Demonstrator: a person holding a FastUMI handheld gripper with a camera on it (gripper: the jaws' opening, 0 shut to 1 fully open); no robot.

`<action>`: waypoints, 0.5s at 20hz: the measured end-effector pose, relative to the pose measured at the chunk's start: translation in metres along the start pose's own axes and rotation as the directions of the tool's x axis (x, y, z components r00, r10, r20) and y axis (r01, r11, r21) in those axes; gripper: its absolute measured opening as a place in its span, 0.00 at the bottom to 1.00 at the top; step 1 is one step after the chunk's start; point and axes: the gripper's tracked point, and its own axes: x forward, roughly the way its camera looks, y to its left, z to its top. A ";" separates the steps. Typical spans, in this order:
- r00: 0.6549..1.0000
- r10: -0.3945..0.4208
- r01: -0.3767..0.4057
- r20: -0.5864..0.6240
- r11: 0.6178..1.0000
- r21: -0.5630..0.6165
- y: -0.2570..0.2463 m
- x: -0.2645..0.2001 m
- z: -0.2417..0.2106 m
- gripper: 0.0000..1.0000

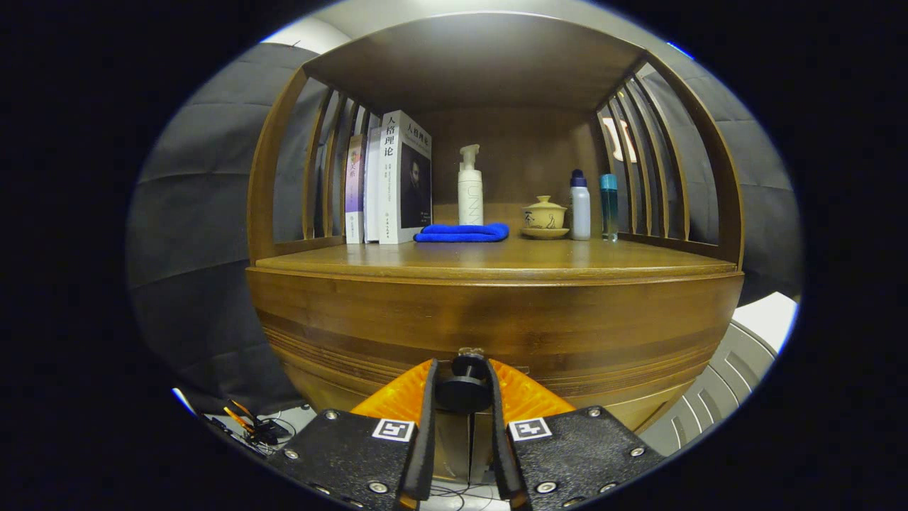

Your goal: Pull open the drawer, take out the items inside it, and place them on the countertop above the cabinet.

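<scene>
the jaws [462, 387] stand narrowly apart with the drawer's dark knob [462, 389] between them; each finger lies right against a side of the knob's round head, so they look closed on it, though whether they press hard i cannot tell. the knob's stem runs straight ahead from the jaws into the drawer front [496, 333], so its axis lines up with the fingers, and the pull has to come straight back along that same line, toward the camera. any sideways drag would likely slip the fingers off the round head or bind the drawer.

the drawer looks closed, its front flush with the cabinet, and what lies inside is hidden. above the front, the bench [496, 259] runs wide across. on it, well beyond the jaws, stand books [390, 181], a pump bottle [469, 188], a folded blue cloth [462, 232] just before the bottle, a lidded cup [545, 214] on a saucer, and two small bottles [594, 206]. the front strip of the bench is bare, which seems the likely spot for the items.
</scene>
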 end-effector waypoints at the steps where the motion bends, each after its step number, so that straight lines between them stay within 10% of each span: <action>1: 1.000 -0.001 0.001 0.001 1.000 0.001 -0.001 0.000 -0.001 0.35; 10: 0.999 -0.034 0.034 0.000 0.999 0.008 0.000 -0.020 -0.006 0.35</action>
